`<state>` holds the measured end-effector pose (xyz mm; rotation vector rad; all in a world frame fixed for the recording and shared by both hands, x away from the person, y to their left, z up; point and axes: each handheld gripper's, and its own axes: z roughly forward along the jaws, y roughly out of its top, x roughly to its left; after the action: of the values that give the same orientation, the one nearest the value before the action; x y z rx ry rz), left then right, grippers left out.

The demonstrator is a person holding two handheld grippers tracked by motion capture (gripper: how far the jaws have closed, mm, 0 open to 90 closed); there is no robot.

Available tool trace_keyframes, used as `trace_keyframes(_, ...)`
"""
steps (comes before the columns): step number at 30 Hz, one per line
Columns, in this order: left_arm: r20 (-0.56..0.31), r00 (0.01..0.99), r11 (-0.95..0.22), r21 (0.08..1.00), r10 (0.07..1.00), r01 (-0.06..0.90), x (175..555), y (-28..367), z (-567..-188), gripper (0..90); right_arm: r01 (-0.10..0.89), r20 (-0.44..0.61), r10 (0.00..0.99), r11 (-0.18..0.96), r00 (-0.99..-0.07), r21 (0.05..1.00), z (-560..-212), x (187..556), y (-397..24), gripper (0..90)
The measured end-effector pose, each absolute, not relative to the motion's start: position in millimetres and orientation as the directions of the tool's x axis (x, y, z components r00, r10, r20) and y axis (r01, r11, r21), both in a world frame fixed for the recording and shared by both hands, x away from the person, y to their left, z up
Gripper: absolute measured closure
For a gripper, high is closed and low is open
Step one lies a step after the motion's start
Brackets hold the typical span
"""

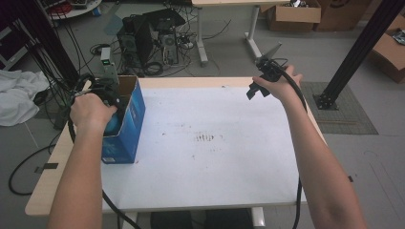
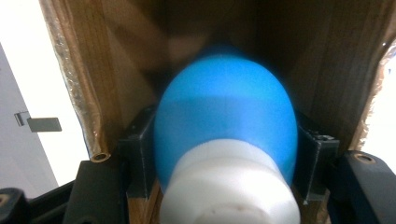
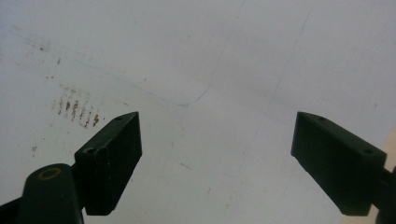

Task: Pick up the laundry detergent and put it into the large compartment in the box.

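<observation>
Room: grey floor behind your table, with a black computer tower [image 1: 145, 40], loose cables, cardboard boxes [image 1: 293, 14] and a white cloth [image 1: 16, 95] at the far left.
Table: your table [image 1: 210, 167] has a white top with a few small brown marks near the middle.
Blue box: the blue box [image 1: 129, 124] stands near the left edge of the table. Its top is open and its inside is brown cardboard.
Left hand: your left hand [image 1: 90, 112] is at the open top of the blue box.
Left gripper: your left gripper [image 2: 224, 154] points into the box. Its 2 black jaws are pressed on the sides of the blue ball.
Blue ball: the blue ball [image 2: 226, 116] looks like an egg with a white part at the near end. It sits inside the box, between the jaws.
Right hand: your right hand [image 1: 279, 86] is up over the far right part of the table, well apart from the box.
Right gripper: your right gripper [image 3: 217, 158] looks down at the bare white top. Its 2 jaws are wide apart with nothing between them.
</observation>
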<state>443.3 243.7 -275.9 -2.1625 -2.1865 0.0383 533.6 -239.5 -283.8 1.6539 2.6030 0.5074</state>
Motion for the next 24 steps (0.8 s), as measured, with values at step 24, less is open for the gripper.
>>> trace_keyframes(24,0.041,0.001,0.001,-0.061,0.999,0.998,443.4,242.5,-275.3,35.9,0.877,0.156,0.882,0.393,-0.444,0.277,-284.2,533.8,-238.1,16.5)
